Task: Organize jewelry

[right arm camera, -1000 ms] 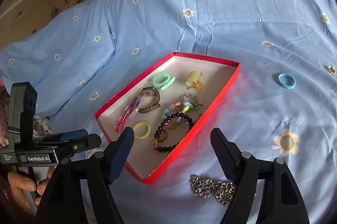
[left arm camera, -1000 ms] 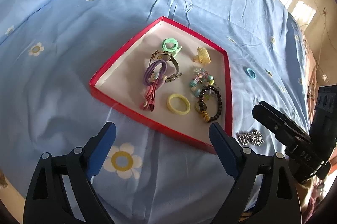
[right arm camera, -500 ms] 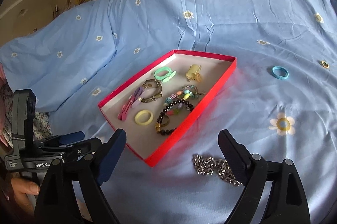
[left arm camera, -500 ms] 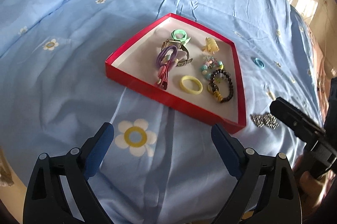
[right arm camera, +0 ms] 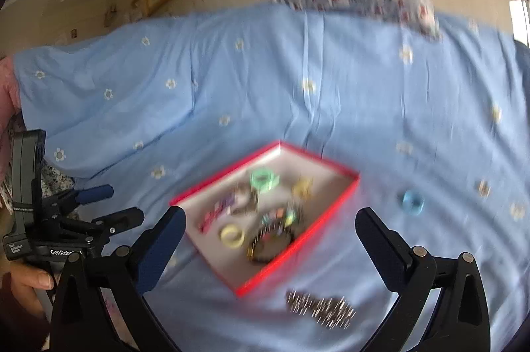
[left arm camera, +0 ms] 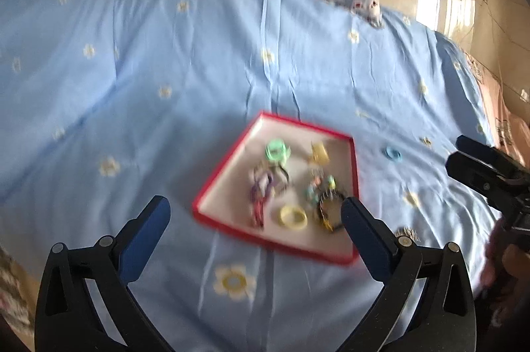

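While both grippers, left [left arm camera: 255, 213] and right [right arm camera: 270, 226], gape empty, the red tray [right arm camera: 344, 199] lies beyond their jaws; "GenRobo" partly readable.

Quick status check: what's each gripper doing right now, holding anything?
Left gripper: open, holding nothing, above the bedsheet short of the red tray.
Right gripper: open, holding nothing; silver chain lies loose below it.

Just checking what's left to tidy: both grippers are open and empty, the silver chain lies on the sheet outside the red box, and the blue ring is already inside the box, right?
Not quite. The blue ring is not in the red box; the right wrist view shows it on the sheet beyond the box's right side. The rest holds: the silver chain lies on the sheet outside the box, and the left gripper and right gripper are open and empty.
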A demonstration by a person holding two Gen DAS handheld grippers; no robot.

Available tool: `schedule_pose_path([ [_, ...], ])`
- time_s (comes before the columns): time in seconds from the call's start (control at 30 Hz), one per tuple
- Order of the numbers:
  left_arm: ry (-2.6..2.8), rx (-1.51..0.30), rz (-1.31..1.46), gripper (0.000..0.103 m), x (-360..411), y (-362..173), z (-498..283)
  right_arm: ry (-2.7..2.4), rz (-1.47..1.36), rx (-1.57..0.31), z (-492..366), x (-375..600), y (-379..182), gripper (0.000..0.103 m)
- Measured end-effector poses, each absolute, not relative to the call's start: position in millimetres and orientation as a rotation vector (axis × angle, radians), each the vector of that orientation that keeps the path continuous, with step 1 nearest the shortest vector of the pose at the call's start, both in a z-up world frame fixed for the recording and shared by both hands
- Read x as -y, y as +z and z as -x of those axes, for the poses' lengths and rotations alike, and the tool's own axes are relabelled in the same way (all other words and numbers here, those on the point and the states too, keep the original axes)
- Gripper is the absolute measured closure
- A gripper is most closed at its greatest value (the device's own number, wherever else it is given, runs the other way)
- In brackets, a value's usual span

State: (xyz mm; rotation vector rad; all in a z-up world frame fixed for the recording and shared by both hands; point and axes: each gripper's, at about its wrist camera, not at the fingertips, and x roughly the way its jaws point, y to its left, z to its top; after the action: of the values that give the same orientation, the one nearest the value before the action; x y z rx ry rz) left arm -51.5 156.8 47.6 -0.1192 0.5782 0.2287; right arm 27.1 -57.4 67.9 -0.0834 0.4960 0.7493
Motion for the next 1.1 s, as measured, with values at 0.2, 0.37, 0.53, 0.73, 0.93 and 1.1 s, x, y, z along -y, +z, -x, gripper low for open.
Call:
schedule_pose_path([
  [0.2, 0.307, -0.613, 0.105, 0.0, -160.3, 26.7, 44.5, 0.73, 0.102, -0.493, -24.7, 47.5, 55.0, 0.0],
  [0.37, 0.332, -0.659, 0.092, 0.0, -160.4, 5.5, 48.2, 0.738, 0.095, -0.571, -24.5, 42.1, 15.6, 0.0],
  [0.53, 0.353, -0.695, 0.078, 0.0, -156.1, -6.4, 49.0, 0.736, 0.111, -0.607, -22.3, 39.1, -3.9, 0.0],
  [0.73, 0.375, -0.752, 0.058, 0.0, -152.2, -13.3, 48.0, 0.714, 0.104, -0.626, -23.0, 43.0, -8.0, 0.0],
  [0.93, 0.374, -0.747, 0.036, 0.0, -146.8, -2.6, 53.6, 0.686, 0.087, -0.653, -26.9, 48.4, -8.4, 0.0],
  [1.1, 0.374, -0.747, 0.015, 0.0, -140.9, 7.7, 55.9, 0.687, 0.084, -0.659, -25.2, 48.7, -4.3, 0.0],
])
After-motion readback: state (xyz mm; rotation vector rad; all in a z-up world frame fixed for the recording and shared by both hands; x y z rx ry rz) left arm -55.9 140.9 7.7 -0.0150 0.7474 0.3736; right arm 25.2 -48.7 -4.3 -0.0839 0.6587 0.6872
